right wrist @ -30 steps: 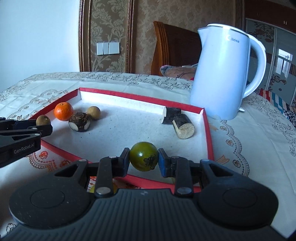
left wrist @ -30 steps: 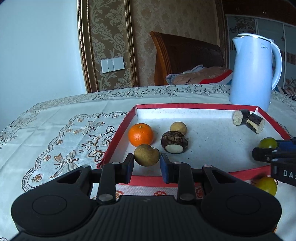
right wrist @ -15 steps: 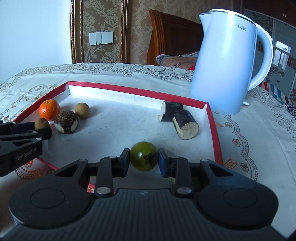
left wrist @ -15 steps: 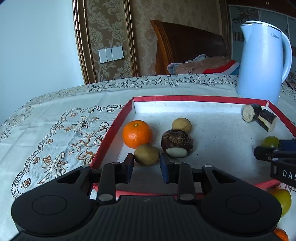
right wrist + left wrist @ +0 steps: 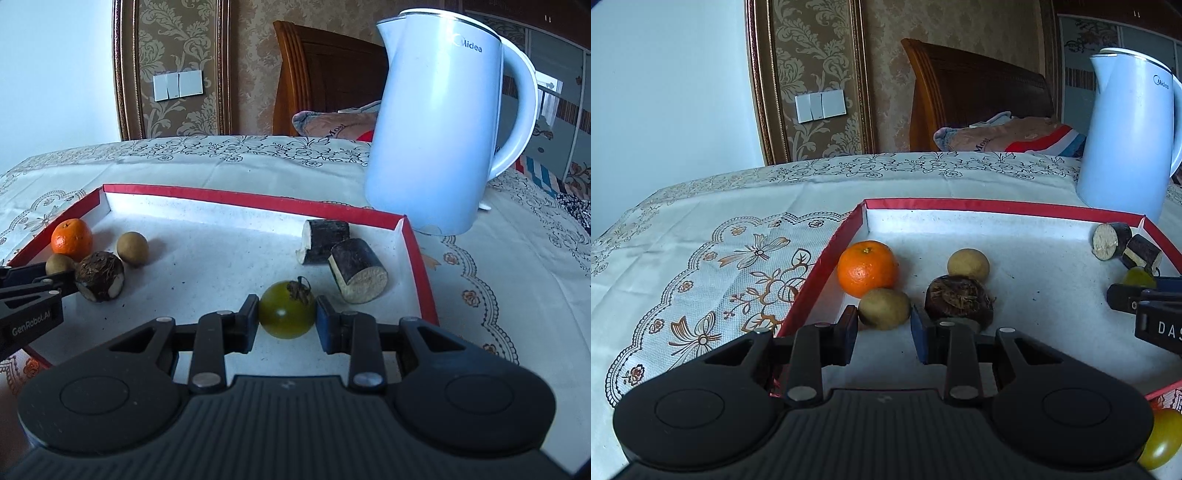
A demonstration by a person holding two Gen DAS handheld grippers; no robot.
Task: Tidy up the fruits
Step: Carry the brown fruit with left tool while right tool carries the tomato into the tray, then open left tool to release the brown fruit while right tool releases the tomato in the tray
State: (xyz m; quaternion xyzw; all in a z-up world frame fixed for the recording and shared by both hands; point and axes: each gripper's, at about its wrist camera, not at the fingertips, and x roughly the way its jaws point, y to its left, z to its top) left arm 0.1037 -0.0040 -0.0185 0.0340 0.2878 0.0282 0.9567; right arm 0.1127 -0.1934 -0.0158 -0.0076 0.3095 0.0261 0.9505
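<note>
A red-rimmed tray [image 5: 997, 206] holds the fruit. My left gripper [image 5: 884, 332] stands open around a small brown-green fruit [image 5: 884, 308] that rests on the tray floor beside an orange [image 5: 867, 268]; gaps show on both sides. A dark round root [image 5: 958, 301] and a tan fruit [image 5: 967, 264] lie just right. My right gripper [image 5: 286, 325] is shut on a green tomato [image 5: 287, 309], low over the tray floor near two dark cut stem pieces [image 5: 356, 269]. The left gripper shows in the right wrist view [image 5: 59, 277].
A pale blue kettle [image 5: 436, 129] stands behind the tray's far right corner. A yellow-green fruit [image 5: 1161, 439] lies on the patterned tablecloth [image 5: 701, 258] outside the tray's near right corner. A wooden chair [image 5: 975, 99] is behind the table.
Both grippers have moved forward and down into the tray. The left gripper has opened and the brown-green fruit now rests by the orange. The right gripper still grips the green tomato.
</note>
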